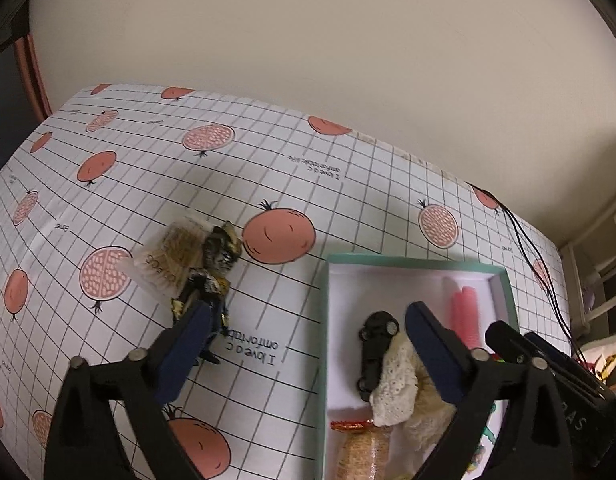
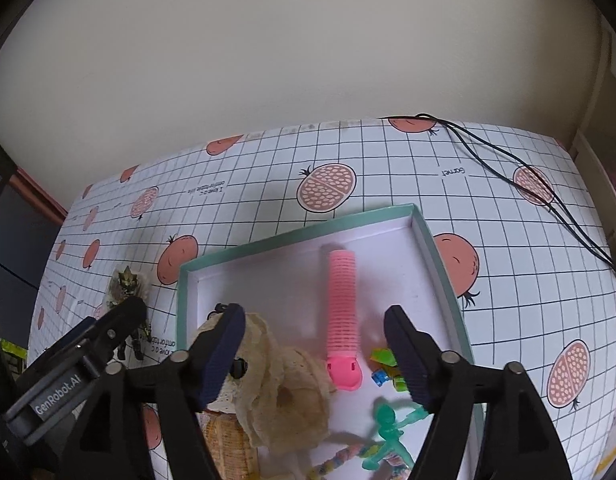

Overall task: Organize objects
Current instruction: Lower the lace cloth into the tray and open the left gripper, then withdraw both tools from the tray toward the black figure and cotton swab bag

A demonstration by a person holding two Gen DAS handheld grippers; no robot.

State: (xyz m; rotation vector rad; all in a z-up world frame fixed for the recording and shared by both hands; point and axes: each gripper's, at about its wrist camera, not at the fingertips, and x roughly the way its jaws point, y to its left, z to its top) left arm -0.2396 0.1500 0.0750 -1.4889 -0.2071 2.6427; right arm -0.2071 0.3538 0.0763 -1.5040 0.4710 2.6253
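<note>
While both tongs hang above the surface (image 1: 347, 184), which is covered by a white grid-patterned cloth printed with pomegranates, neither set grips anything. The left tongs (image 1: 304, 354) stand apart, one fingertip over the cloth and the other over the box. The right tongs (image 2: 313, 354) also stand apart, both fingertips over the box interior.

The shallow box (image 2: 296, 236), white inside with a teal rim, lies on the surface. It contains:
- a pink ribbed hair roller (image 2: 341, 308), lying lengthwise near the middle of the box, its clip end towards the camera;
- a cream lace scrunchie (image 2: 284, 396), near the left wall in the right wrist view;
- a black toy car (image 1: 377, 350), lying against the scrunchie and partly under it;
- a packet of biscuits (image 1: 361, 452) with a red and gold end, at the near edge, just beside the scrunchie;
- a green stretchy figure (image 2: 389, 432), near the right fingertip of the right tongs;
- small bright wrapped sweets (image 2: 385, 368), just beside the roller's clip end.

Outside the box, on the cloth to its left, lie two items touching each other: a dark and gold action figure (image 1: 216, 276) and a translucent pack of toothpicks (image 1: 172, 256). The left fingertip of the left tongs overlaps the figure's legs in the left wrist view; contact cannot be determined.

Two thin black cables (image 2: 527, 184) run across the far right corner of the surface.
</note>
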